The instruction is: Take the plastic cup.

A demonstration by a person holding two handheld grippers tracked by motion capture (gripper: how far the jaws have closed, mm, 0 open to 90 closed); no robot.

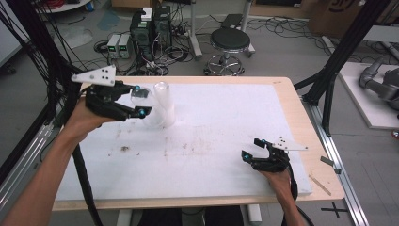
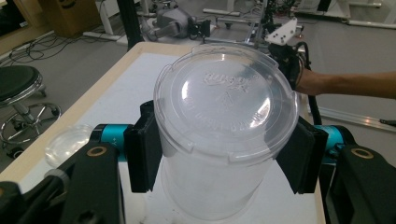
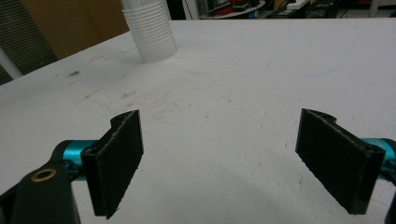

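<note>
- Gripping a clear plastic cup [image 2: 219,140], the left gripper [image 1: 136,101] has its two black pads pressed against the cup's opposite sides, just under the rim.
- Seen from the left gripper view, the cup's round base, with faint embossed lettering, faces the camera, and the cup is tilted.
- That held cup sits just beside the stack of cups [image 1: 164,106], on the stack's left in the high view, above the white table cover [image 1: 226,122].
- A small clear round piece [image 2: 70,142] lies on the cover near the wooden edge.
- Far from the stack, at the cover's near right part, the right gripper [image 1: 256,149] rests low with its jaws spread wide and nothing between them.
</note>
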